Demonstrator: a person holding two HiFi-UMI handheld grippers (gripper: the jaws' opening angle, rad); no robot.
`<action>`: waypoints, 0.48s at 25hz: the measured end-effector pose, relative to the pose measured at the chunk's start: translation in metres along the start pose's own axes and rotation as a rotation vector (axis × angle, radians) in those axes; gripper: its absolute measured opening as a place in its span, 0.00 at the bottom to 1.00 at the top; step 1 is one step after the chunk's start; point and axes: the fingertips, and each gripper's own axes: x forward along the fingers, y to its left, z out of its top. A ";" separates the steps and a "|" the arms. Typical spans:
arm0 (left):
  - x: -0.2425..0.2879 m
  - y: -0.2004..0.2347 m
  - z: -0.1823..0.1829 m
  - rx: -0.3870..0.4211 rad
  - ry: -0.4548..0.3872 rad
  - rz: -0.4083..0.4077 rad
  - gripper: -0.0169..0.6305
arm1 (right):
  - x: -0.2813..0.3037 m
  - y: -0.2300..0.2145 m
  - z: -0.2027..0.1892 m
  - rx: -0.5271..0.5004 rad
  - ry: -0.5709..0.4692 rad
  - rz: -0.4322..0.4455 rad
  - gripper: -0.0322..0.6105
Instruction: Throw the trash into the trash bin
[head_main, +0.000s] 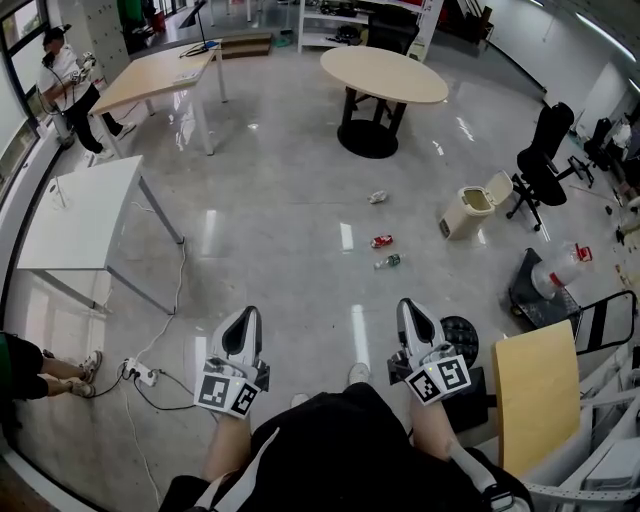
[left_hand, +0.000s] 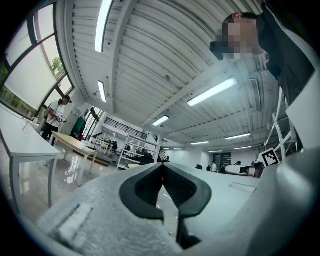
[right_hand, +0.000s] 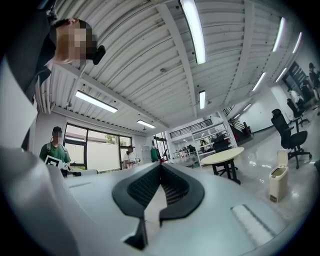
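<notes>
Three pieces of trash lie on the grey floor ahead in the head view: a crumpled white wrapper (head_main: 378, 197), a red can (head_main: 382, 241) and a green-labelled bottle (head_main: 387, 262). The cream trash bin (head_main: 466, 212) stands to their right with its lid up; it also shows in the right gripper view as the trash bin (right_hand: 278, 182) at the right. My left gripper (head_main: 243, 316) and right gripper (head_main: 412, 306) are held side by side low in the picture, well short of the trash. Both are shut, tips meeting, with nothing between them: left gripper (left_hand: 161, 165), right gripper (right_hand: 160, 164).
A round table (head_main: 385, 75) stands beyond the trash, a black office chair (head_main: 545, 150) right of the bin. A white table (head_main: 85, 210) and a power strip (head_main: 140, 375) with cables lie left. A wooden panel (head_main: 535, 395) leans at my right. A person (head_main: 65, 85) stands far left.
</notes>
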 end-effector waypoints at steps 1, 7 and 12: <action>0.005 0.001 -0.001 0.001 0.001 -0.002 0.03 | 0.004 -0.004 0.001 -0.003 -0.004 -0.004 0.06; 0.046 0.008 -0.005 0.015 -0.002 -0.001 0.03 | 0.039 -0.039 -0.004 0.002 -0.024 0.007 0.06; 0.100 -0.004 0.002 0.034 -0.034 -0.011 0.03 | 0.080 -0.099 -0.004 0.038 -0.037 0.007 0.06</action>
